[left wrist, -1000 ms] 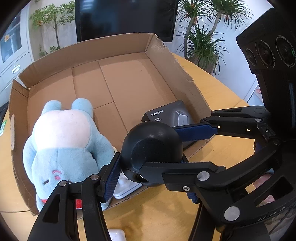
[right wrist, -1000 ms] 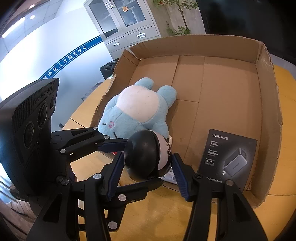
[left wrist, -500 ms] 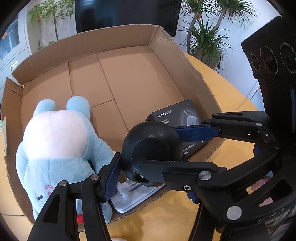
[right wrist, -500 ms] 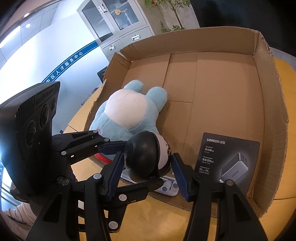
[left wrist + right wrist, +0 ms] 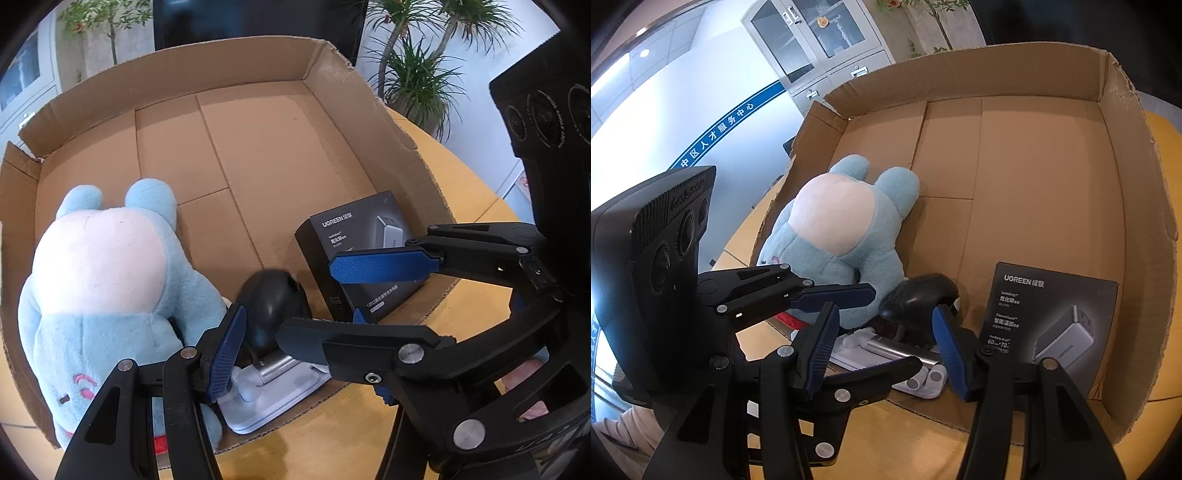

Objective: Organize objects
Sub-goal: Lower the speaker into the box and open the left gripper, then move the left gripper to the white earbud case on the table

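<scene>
A gadget with a black domed head point(image 5: 271, 306) point(image 5: 918, 297), a silver stem point(image 5: 905, 349) and a white base point(image 5: 266, 402) lies in the near part of the cardboard box point(image 5: 258, 70) point(image 5: 1015, 70). It rests between a blue plush toy point(image 5: 103, 266) point(image 5: 834, 225) and a dark UGREEN carton point(image 5: 364, 229) point(image 5: 1045, 317). My left gripper point(image 5: 299, 317) and right gripper point(image 5: 884, 312) hover crossed just above the head. Both are open, and no pad presses on it.
The box stands on a yellow-wood table point(image 5: 461, 177) point(image 5: 916, 435). Its far half holds nothing and its walls rise on all sides. Potted plants point(image 5: 410, 66) stand behind the table, and a grey cabinet point(image 5: 827, 44) is off to the far left.
A moment ago the black head sat between the crossed fingers of both grippers. It is now out of them and lies in the box. Both grippers came nearer the box.
</scene>
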A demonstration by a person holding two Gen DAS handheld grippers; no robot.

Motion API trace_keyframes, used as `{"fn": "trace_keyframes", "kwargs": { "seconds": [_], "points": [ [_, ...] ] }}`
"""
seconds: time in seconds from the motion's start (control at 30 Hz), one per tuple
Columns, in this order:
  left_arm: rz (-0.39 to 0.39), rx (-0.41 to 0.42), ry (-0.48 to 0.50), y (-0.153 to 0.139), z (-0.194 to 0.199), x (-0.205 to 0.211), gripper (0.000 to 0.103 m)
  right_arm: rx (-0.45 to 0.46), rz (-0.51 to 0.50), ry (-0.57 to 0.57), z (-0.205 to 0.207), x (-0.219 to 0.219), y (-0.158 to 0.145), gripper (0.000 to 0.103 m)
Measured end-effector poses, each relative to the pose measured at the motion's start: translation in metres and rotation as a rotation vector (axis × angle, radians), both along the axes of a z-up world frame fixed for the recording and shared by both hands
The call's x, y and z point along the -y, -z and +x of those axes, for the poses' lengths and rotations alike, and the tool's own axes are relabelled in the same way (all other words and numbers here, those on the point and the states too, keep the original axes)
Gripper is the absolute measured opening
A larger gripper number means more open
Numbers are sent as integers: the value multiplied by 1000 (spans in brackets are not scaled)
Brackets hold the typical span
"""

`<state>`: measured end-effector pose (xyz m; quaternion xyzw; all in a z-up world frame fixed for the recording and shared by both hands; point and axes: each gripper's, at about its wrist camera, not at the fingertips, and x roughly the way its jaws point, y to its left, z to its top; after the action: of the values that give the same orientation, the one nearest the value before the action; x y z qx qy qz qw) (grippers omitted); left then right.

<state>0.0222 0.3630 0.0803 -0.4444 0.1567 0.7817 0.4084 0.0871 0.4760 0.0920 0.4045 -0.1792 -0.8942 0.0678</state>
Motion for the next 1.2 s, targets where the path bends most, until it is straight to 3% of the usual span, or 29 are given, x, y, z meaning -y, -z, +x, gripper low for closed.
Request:
{"fn": "trace_keyframes", "kwargs": {
  "seconds": [0.17, 0.23, 0.3, 0.43, 0.5, 0.57, 0.8, 0.93, 1.1, 1.2],
  "points": [
    [-2, 18, -23, -1, -2, 5, 60, 6, 14, 11, -3, -1, 2, 52],
    [-4, 29, -48, -6, -2, 13, 65, -19, 34, 16, 1, 1, -5, 60],
    [3, 30, -90, -13, -3, 28, 77, -71, 39, 18, 8, 2, -16, 80],
    [56, 14, -173, -33, 3, 74, 88, -143, 13, 3, 22, 6, -37, 83],
    [72, 10, -199, -40, 11, 103, 97, -137, -20, -38, 24, 11, -40, 83],
    [67, 8, -209, -39, 21, 126, 100, -110, -42, -88, 22, 17, -37, 83],
    [-25, 15, -231, 14, 65, 171, 102, -31, 38, -289, 17, 72, -12, 83],
    [24, 92, -270, 40, 71, 182, 102, -38, 90, -347, 16, 101, 2, 83],
    [72, 92, -235, 55, 80, 181, 102, -19, 185, -455, 18, 133, 23, 81],
    [58, 82, -220, 64, 79, 177, 102, 6, 205, -498, 17, 142, 37, 71]
  ]
}}
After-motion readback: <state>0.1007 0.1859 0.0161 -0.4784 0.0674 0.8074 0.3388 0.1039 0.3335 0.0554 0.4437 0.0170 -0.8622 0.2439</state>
